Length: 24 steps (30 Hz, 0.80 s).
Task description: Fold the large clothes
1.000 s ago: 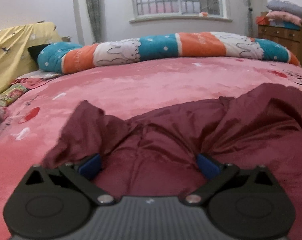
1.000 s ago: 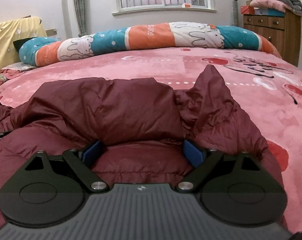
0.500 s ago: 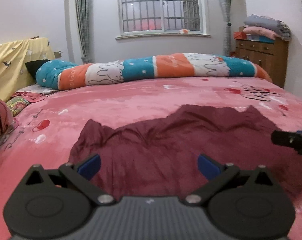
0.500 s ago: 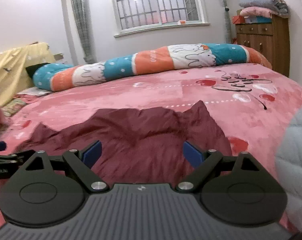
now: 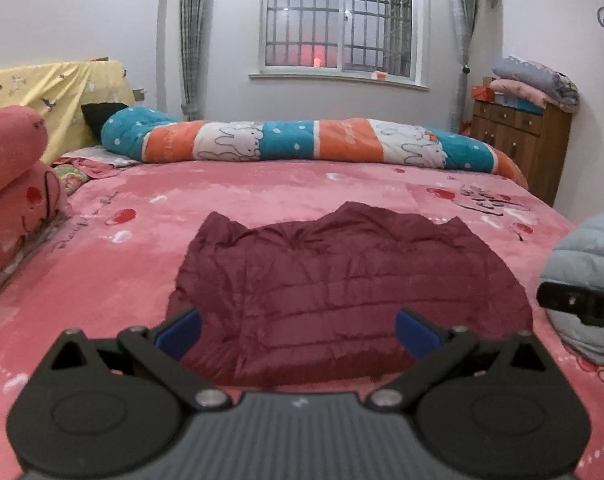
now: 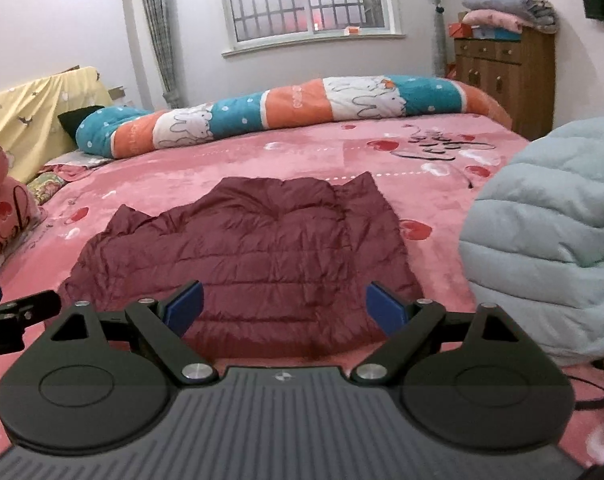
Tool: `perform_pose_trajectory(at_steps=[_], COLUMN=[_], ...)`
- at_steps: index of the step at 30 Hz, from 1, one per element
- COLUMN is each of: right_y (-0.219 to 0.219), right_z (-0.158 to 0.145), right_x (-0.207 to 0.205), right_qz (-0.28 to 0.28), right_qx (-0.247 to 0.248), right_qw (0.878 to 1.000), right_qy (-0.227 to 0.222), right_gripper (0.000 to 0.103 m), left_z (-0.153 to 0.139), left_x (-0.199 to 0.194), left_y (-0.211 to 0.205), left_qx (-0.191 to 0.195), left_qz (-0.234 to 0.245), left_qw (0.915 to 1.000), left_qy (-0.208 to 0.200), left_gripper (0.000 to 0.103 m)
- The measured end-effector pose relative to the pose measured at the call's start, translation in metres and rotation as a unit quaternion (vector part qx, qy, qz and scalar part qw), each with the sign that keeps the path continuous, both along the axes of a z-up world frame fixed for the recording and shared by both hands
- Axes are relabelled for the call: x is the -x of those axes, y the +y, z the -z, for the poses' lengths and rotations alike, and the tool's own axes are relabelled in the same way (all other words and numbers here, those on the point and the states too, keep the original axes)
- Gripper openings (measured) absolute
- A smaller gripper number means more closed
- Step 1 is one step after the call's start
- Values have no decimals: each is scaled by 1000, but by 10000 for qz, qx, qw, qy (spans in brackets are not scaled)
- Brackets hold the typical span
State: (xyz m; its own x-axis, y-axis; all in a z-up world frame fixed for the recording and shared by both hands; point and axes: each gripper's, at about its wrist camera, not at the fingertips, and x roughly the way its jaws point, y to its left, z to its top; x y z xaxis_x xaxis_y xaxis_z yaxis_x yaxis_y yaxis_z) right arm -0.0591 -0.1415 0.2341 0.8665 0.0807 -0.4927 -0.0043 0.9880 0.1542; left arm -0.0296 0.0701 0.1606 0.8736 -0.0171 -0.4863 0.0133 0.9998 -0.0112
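Both grippers empty, nothing clamped. Largest first: pink plush bedspread with red heart print point(image 5: 261, 200) point(image 6: 205, 168) fills most of each frame. Long rolled quilt in teal, orange and white rabbit-print bands point(image 5: 302, 142) point(image 6: 269, 114) runs across the far edge, upper middle. Maroon quilted puffer jacket point(image 5: 342, 280) point(image 6: 253, 256) lies folded flat on the bedspread, frame centre in both views, sleeve corners sticking up along its far edge. Pale blue-grey quilted puffer jacket point(image 6: 542, 240) point(image 5: 586, 260) is bunched at right of frame, beside the maroon one, not touching as far as visible. Wooden dresser with stacked folded blankets on top point(image 5: 518, 136) point(image 6: 502, 64) sits upper right. Left gripper point(image 5: 297, 330): blue-padded fingers spread wide, near edge of the maroon jacket between them in the picture, no contact visible. Right gripper point(image 6: 283, 308): same, fingers spread wide over the jacket's near hem. Each gripper's black tip shows at the edge of the other's view.
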Motion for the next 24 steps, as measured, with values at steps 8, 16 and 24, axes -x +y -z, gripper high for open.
perform_pose_trajectory(at_steps=[8,16,24], right_y=[7,21,32], right_z=[-20,-35,-44], right_x=[46,74,82], right_qz=[55,-97,-196], right_qx=[70,188,281], right_qw=[9998,9992,9985], right_qy=[-176,-329,-424], right_gripper=[103,103,103], left_z=[-33,-48,-54], left_x=[46,76,92], left_y=[3,3,9], left_qx=[-10,-10,62], left_qz=[-34,-32,-139], left_qw=[9995,9990,9987], left_qy=[-320,-449,-495], left_gripper=[102,102,102])
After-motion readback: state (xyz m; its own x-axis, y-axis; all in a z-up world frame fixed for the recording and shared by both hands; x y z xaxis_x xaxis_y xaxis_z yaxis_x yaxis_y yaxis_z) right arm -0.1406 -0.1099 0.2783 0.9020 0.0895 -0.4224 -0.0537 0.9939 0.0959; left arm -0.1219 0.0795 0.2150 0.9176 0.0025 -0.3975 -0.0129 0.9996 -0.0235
